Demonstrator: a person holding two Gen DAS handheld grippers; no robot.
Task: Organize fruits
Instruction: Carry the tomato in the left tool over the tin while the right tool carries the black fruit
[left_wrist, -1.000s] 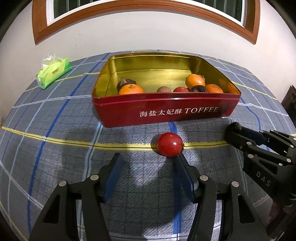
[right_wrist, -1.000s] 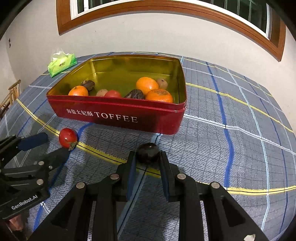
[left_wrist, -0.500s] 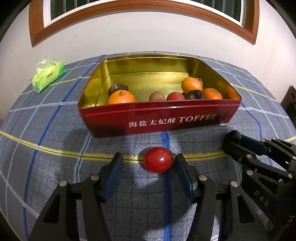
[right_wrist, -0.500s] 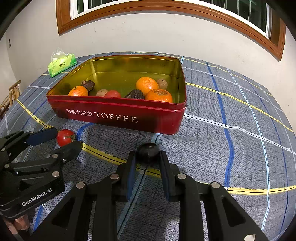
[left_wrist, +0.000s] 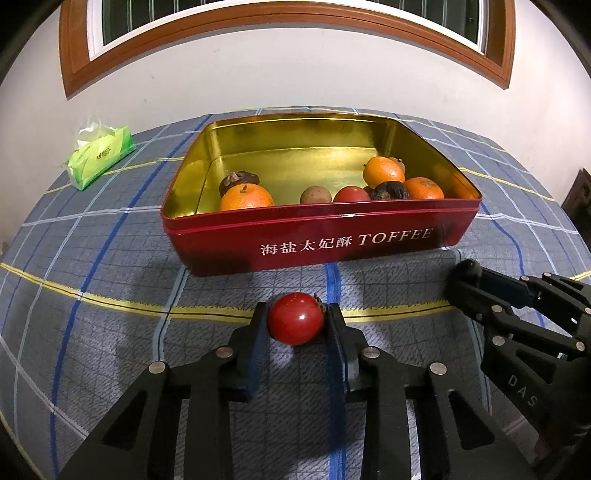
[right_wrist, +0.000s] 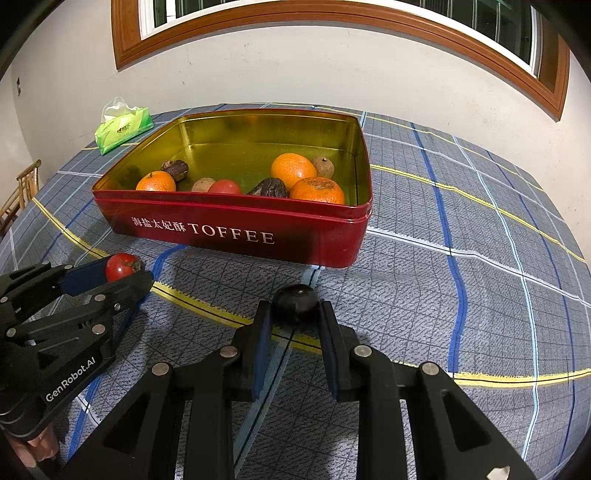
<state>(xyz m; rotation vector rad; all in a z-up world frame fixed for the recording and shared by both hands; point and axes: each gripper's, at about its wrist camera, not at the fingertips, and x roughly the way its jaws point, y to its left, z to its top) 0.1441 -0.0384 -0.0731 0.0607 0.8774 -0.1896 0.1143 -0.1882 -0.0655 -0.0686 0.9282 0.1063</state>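
Note:
A red TOFFEE tin (left_wrist: 332, 242) with a gold inside holds several fruits: oranges, a red tomato, brown and dark pieces. My left gripper (left_wrist: 296, 319) is shut on a red tomato (left_wrist: 295, 318) low over the tablecloth in front of the tin; it also shows in the right wrist view (right_wrist: 120, 266). My right gripper (right_wrist: 294, 308) is shut on a dark round fruit (right_wrist: 295, 302) in front of the tin's right end (right_wrist: 332, 236). The right gripper shows at the right of the left wrist view (left_wrist: 480, 291).
A green tissue pack (left_wrist: 101, 155) lies at the far left of the table, also in the right wrist view (right_wrist: 123, 127). A blue plaid cloth (right_wrist: 461, 221) covers the table. A wall with a wood-framed window stands behind. A wooden chair (right_wrist: 22, 188) is at the left edge.
My left gripper moved forward around the red tomato and closed on it. The right gripper kept its hold on the dark fruit and hardly moved.

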